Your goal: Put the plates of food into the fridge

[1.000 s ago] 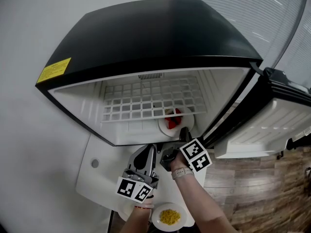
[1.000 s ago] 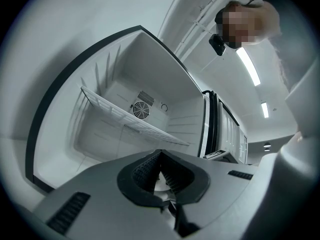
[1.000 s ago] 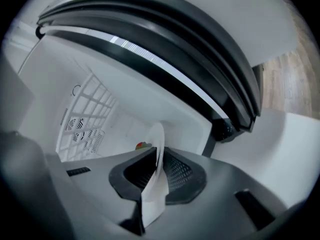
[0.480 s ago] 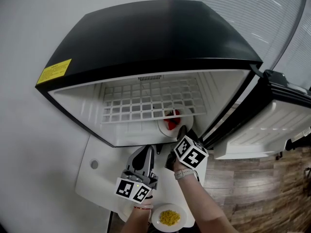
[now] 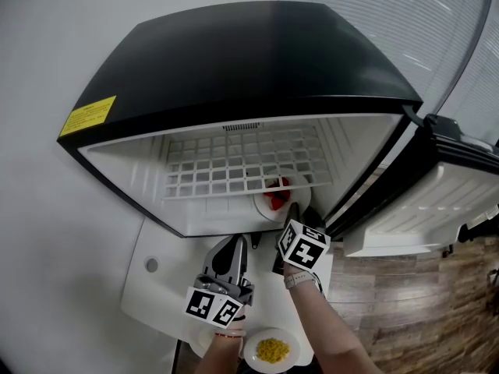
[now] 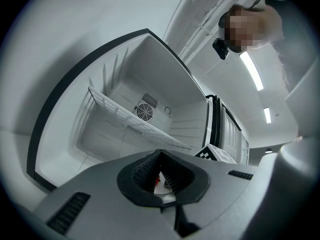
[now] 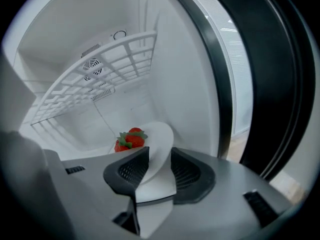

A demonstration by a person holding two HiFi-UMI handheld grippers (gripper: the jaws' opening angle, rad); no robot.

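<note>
A white plate of strawberries (image 5: 273, 206) rests on the fridge floor at the right, under the wire shelf (image 5: 242, 162). My right gripper (image 5: 294, 211) reaches to its near rim. In the right gripper view the plate (image 7: 159, 136) with the strawberries (image 7: 131, 139) has its rim between the jaws of the right gripper (image 7: 160, 153). Those jaws have just been opening, and a gap shows at the right pad. My left gripper (image 5: 237, 245) hovers just outside the fridge, fingertips together and nothing in it. A second plate with yellow food (image 5: 271, 349) sits behind my hands.
The fridge (image 5: 249, 53) is black outside and white inside. Its door (image 5: 437, 201) stands open at the right. A fan grille (image 6: 145, 113) sits on the back wall. The yellow-food plate lies on a white tabletop (image 5: 156, 283). Wood floor shows at the lower right.
The right gripper has rolled, so its marker cube has turned, and its jaws have spread off the plate's rim. The strawberry plate lies still. The left gripper has kept its place.
</note>
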